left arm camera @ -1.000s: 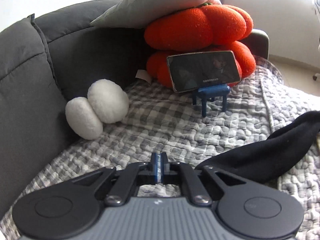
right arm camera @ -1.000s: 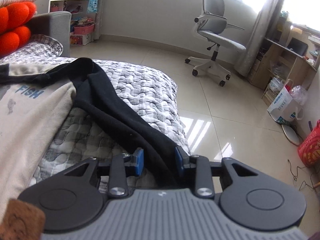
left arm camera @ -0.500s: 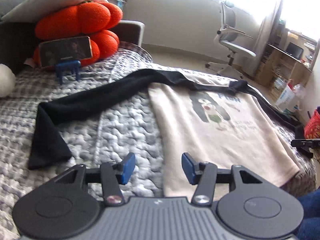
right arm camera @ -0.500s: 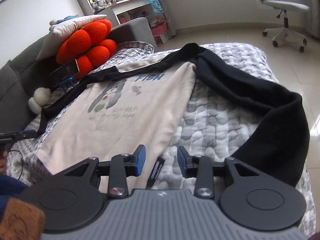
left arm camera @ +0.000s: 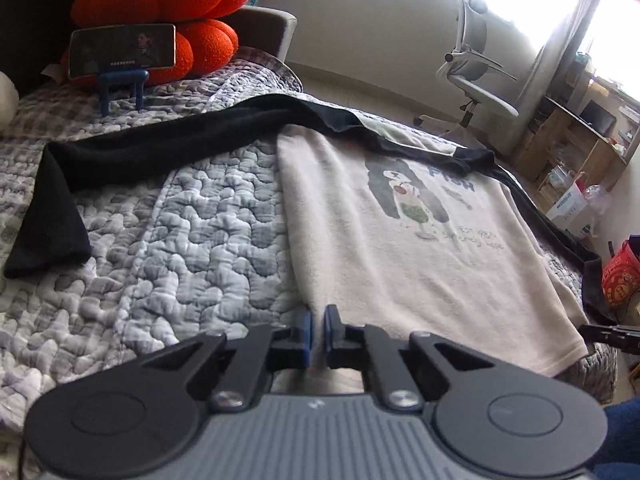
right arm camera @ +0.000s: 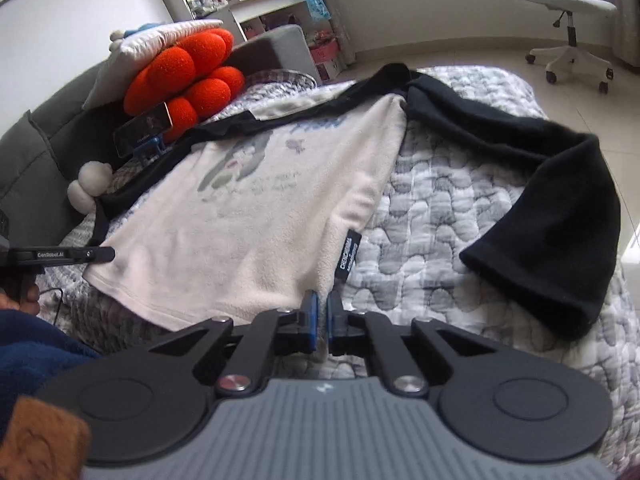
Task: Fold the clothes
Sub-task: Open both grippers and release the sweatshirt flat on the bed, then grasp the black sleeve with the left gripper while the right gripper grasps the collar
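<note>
A cream sweatshirt [left arm camera: 400, 248] with black sleeves and a printed figure lies flat, front up, on the quilted cover [left arm camera: 180, 240]; it also shows in the right wrist view [right arm camera: 248, 220]. Both black sleeves [left arm camera: 120, 156] [right arm camera: 560, 200] are spread outward. My left gripper [left arm camera: 316, 334] is shut on the hem at the sweatshirt's left bottom corner. My right gripper [right arm camera: 319, 322] is shut on the hem at the right bottom corner, just below a black side label [right arm camera: 350, 254].
Orange cushions [left arm camera: 160, 12] and a phone on a blue stand [left arm camera: 122, 54] sit at the far end of the sofa. A white plush [right arm camera: 90, 186] lies by the backrest. An office chair [left arm camera: 476, 76] stands on the tiled floor beyond.
Both grippers swung away from the sleeves to the sweatshirt's bottom hem. They were open half a second ago and have closed on the two bottom corners.
</note>
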Motion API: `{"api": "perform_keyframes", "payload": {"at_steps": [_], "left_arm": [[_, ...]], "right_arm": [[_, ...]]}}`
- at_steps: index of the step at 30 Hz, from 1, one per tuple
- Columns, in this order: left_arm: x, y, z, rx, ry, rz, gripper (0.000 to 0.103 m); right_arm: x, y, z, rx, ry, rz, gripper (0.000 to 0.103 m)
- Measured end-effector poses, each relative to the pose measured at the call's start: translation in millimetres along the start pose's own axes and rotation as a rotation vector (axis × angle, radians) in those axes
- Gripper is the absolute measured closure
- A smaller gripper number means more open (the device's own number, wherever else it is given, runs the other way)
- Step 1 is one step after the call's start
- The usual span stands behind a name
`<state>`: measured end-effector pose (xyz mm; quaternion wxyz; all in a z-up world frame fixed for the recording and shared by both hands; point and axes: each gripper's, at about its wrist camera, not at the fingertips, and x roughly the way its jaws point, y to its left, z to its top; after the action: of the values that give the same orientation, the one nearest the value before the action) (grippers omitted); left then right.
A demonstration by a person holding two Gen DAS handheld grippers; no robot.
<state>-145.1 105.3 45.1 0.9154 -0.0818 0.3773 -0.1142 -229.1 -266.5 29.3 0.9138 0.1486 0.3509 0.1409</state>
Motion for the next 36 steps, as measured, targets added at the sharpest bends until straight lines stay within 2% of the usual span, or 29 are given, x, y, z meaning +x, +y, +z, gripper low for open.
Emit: {"api": "perform_keyframes", "payload": {"at_steps": [3,8,12,14,16,17,20,24,26,31,36], "left_arm": [[-33.2,-5.6,2.5,0.003,-0.03,-0.034,0.097],[-55.6,-8.2,-4.6,0.01,-0.023,-0.047,0.097],[-35.2,-3.1,-17.1,0.017,0.032,-0.018,0.096],[-18.9,-0.6,-23.1,0.029,0.068,0.022,0.094],[-10.7,1.0,-25.7,0.045,0.079,0.089,0.093],[-12.0,3.1,-24.3,0.045,0.068,0.096,0.092],[-22.0,11.7,-14.7,0.038,0.018,0.107,0.089],[-23.5,17.0,3.7,0.05,-0.027,0.148,0.07],[-19.0,15.1,13.4,0.051,-0.045,0.133,0.067],[13.8,-3.2,40.9,0.114,-0.06,0.105,0.066],[59.7,-22.2,76.5,0.153,-0.027,0.054,0.066]], "right_arm": [[-32.7,-2.2,12.9,0.039,-0.074,0.053,0.098],[-78.1,5.6,22.1,0.002,-0.139,0.054,0.098],[-62.4,10.5,9.6,-0.053,-0.069,-0.002,0.098],[-31.6,11.4,-1.8,-0.091,0.022,-0.088,0.097],[-8.2,11.1,-11.4,-0.117,0.081,-0.158,0.09],[-2.5,9.1,-15.4,-0.128,0.09,-0.171,0.086],[-7.1,4.4,-10.4,-0.115,0.049,-0.141,0.086],[-11.6,2.1,9.8,-0.128,-0.009,-0.179,0.086],[-8.9,0.6,23.4,-0.14,-0.029,-0.204,0.086],[25.2,1.9,62.4,-0.188,-0.049,-0.158,0.086],[75.2,8.7,105.5,-0.245,-0.027,-0.104,0.086]]}}
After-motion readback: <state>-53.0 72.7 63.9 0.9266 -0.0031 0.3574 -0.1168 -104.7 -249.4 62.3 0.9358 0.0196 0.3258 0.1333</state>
